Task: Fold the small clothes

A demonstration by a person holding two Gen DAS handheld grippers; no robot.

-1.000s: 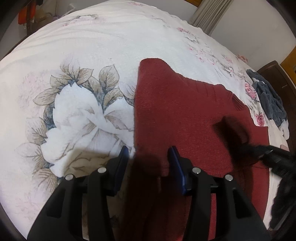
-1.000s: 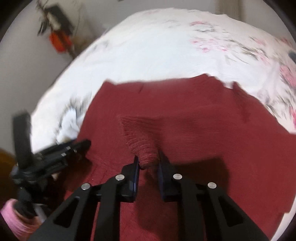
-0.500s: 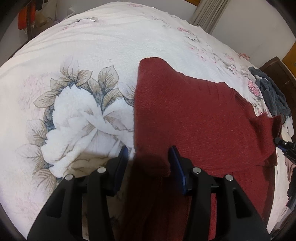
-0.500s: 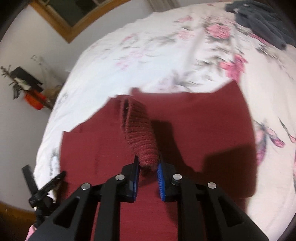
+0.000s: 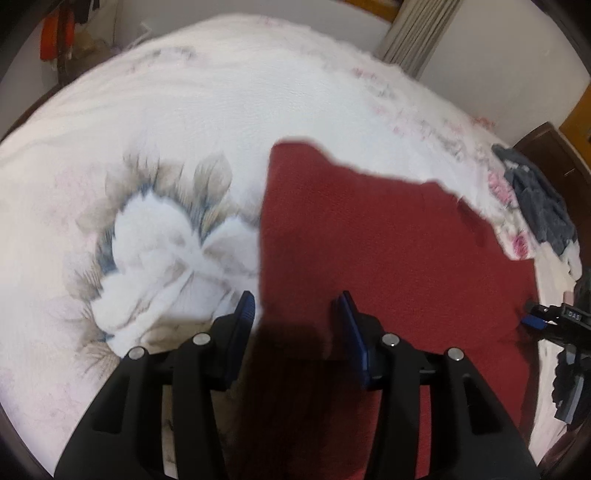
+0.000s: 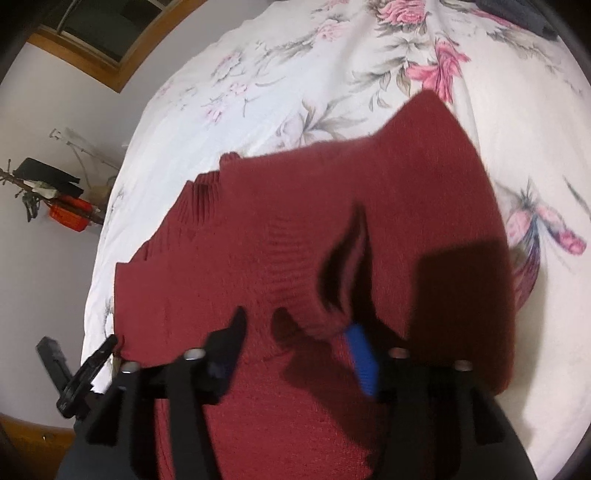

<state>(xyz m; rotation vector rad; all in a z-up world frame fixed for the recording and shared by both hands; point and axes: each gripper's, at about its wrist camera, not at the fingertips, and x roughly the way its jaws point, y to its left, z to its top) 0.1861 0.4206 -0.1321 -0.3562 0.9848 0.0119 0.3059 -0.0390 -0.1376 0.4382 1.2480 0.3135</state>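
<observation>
A dark red knit sweater lies spread on the floral bedsheet. My left gripper hovers open over the sweater's near left edge, with nothing between its blue pads. In the right wrist view a sleeve is folded across the sweater, and its ribbed cuff rests between the fingers of my right gripper, which stands open. The cuff lies close to the right blue pad. The right gripper also shows at the left view's right edge, and the left gripper at the right view's lower left.
A pile of dark grey clothes lies at the bed's far right, beside dark wooden furniture. A curtain hangs behind the bed. An orange basket sits on a stand by the wall. Bare sheet stretches to the left of the sweater.
My right gripper carried the sleeve across the sweater, then opened and let go of the cuff. The left gripper stayed open and shifted only slightly.
</observation>
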